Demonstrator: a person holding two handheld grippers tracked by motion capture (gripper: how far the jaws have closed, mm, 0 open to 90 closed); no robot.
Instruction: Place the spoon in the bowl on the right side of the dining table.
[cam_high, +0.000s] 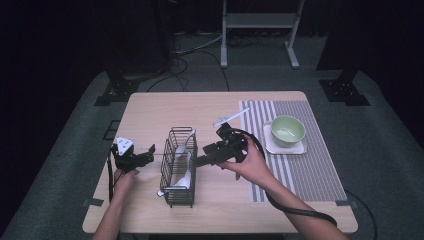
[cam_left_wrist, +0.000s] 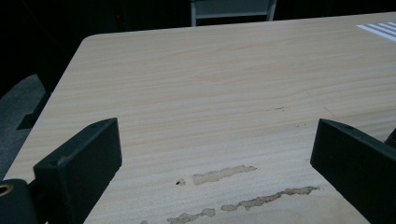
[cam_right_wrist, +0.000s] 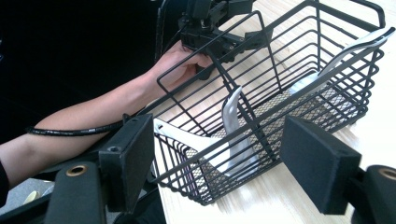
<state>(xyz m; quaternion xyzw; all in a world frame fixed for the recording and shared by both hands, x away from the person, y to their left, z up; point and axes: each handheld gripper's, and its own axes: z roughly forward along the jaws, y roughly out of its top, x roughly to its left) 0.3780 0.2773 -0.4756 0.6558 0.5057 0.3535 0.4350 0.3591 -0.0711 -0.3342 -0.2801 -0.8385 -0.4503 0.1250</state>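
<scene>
A black wire basket (cam_high: 178, 167) stands mid-table with white spoons (cam_high: 185, 176) lying inside. My right gripper (cam_high: 197, 161) is open at the basket's right side, its jaws pointing at the wire wall. In the right gripper view the basket (cam_right_wrist: 280, 79) lies just beyond the open right gripper (cam_right_wrist: 219, 144), with one curved spoon (cam_right_wrist: 232, 112) near and another spoon (cam_right_wrist: 345, 51) at the far end. My left gripper (cam_high: 148, 154) hovers open left of the basket. The left gripper (cam_left_wrist: 215, 140) holds nothing over bare wood.
A green bowl (cam_high: 287, 131) sits on a white square plate (cam_high: 300, 149) on a striped placemat (cam_high: 300, 175) at the right. A white utensil (cam_high: 231, 117) lies at the mat's left edge. Scuff marks (cam_left_wrist: 224, 175) mark the wooden table (cam_high: 150, 110).
</scene>
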